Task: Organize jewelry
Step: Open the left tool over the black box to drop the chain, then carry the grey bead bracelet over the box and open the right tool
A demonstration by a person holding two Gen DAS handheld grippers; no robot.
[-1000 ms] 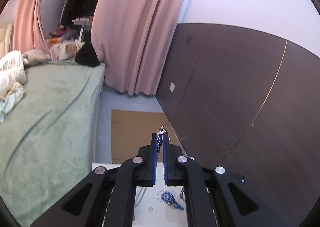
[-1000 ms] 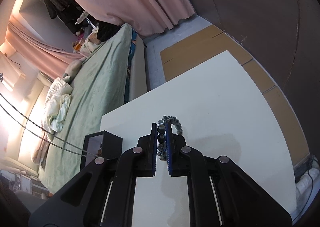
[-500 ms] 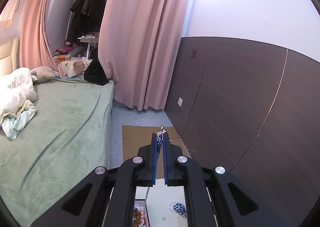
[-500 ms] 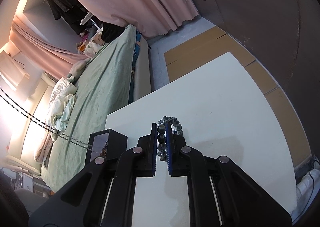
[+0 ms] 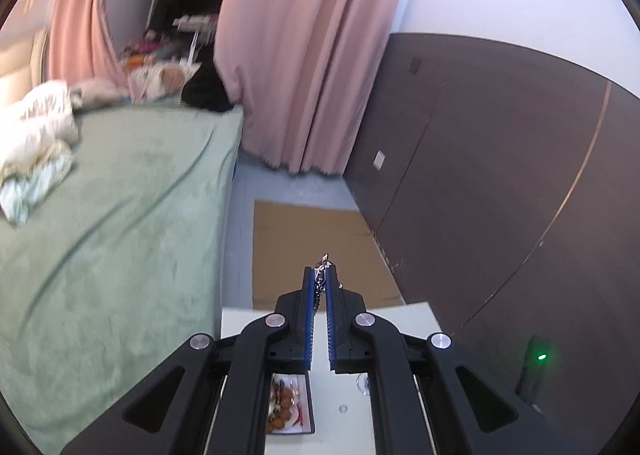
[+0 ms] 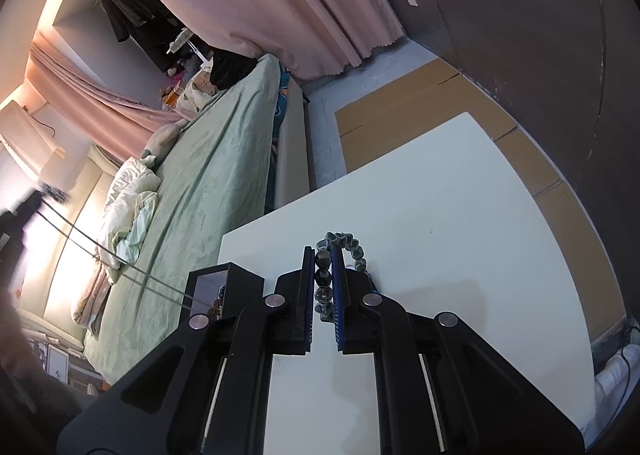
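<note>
My left gripper [image 5: 320, 275] is shut on a thin silver chain [image 5: 321, 270], whose clasp pokes out past the blue pads; it hangs high above the white table [image 5: 348, 427]. Below it lies a tray [image 5: 309, 411] with small brownish jewelry pieces, partly hidden by the fingers. My right gripper [image 6: 323, 255] is shut on a dark grey-green bead bracelet [image 6: 347, 243], whose loop curls out to the right just over the white table [image 6: 420, 223]. A black jewelry box [image 6: 218, 287] stands left of that gripper, and a taut chain [image 6: 120, 263] runs from it up to the left.
A small ring [image 5: 342, 408] lies on the table beside the tray. A bed with a green cover [image 5: 112, 223] runs along the table's left side. Cardboard [image 5: 312, 251] covers the floor beyond the table, and a dark panelled wall [image 5: 500, 195] stands to the right.
The left gripper rose and then dropped again with the chain, and the tray now shows under it. The right gripper with the bracelet has barely moved.
</note>
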